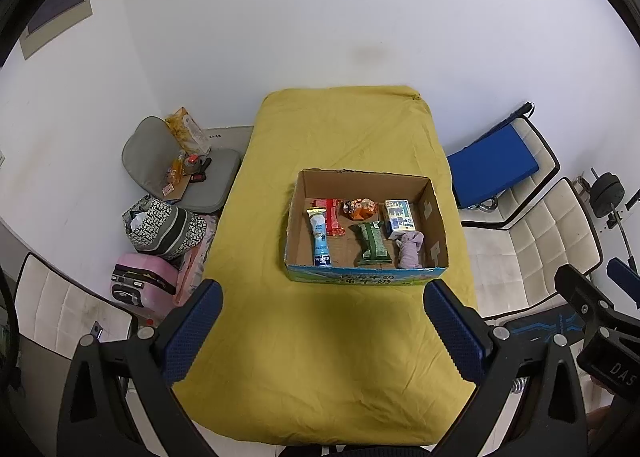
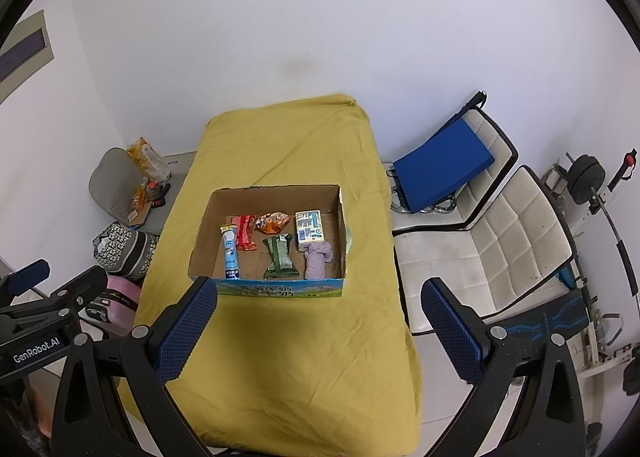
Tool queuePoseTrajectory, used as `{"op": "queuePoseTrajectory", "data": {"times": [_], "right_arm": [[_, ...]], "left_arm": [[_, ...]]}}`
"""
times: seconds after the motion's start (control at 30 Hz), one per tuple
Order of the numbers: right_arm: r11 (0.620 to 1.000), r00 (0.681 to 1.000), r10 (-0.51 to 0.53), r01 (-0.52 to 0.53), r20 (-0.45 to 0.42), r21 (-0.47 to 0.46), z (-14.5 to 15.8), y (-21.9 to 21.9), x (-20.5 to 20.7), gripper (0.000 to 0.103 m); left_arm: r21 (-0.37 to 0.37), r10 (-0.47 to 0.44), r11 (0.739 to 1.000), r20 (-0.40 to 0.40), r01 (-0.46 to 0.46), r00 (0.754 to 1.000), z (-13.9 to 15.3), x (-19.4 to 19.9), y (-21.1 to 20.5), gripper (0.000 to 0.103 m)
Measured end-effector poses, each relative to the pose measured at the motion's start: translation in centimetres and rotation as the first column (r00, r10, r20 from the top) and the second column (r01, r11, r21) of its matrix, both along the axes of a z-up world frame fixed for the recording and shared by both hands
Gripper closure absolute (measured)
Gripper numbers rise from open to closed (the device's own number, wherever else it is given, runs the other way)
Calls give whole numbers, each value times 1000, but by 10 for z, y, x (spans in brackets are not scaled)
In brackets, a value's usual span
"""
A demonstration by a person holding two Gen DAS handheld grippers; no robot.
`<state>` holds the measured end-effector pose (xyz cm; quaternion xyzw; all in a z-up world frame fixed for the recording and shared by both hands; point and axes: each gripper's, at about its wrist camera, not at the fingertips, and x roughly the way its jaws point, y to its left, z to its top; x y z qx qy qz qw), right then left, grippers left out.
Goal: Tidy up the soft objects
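An open cardboard box [image 1: 434, 217] [image 2: 204, 233] stands on the yellow-covered table [image 1: 320, 337] [image 2: 280, 357]. In it lie a blue-white tube [image 1: 320, 237] [image 2: 230, 253], a red packet [image 1: 332, 217] [image 2: 244, 233], an orange snack bag [image 1: 360, 208] [image 2: 273, 221], a green packet [image 1: 373, 244] [image 2: 280, 257], a small carton [image 1: 399, 218] [image 2: 309, 229] and a rolled purple cloth [image 1: 410, 249] [image 2: 318, 259]. My left gripper [image 1: 324, 305] and right gripper [image 2: 320, 305] are both open and empty, held high above the table's near end, short of the box.
White padded chairs [image 1: 532, 241] [image 2: 492, 249] stand right of the table, one holding a blue cushion [image 1: 492, 167] [image 2: 440, 165]. Left are a grey seat with clutter [image 1: 180, 173], a patterned bag [image 1: 164, 227] and a pink case [image 1: 144, 281]. A white wall is behind.
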<state>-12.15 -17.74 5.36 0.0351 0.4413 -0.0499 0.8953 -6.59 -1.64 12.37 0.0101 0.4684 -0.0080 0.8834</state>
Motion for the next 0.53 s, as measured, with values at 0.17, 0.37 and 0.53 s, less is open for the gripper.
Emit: {"op": "queuePoseTrajectory", "data": {"times": [0.17,0.37,0.53], "right_arm": [[1000,1000,4,-4,3,1,-2,0,2,0],[1000,1000,6,-6,4,-6,-2,0,2,0],[1000,1000,4,-4,6,-5,-2,0,2,0]], "left_arm": [[-2,4,1000,-2,-4,1000,-2,-2,0,0],[-6,12,1000,5,-12,1000,-2,-4,0,0],[-5,19,1000,11,-19,1000,-3,-7,-1,0]]}}
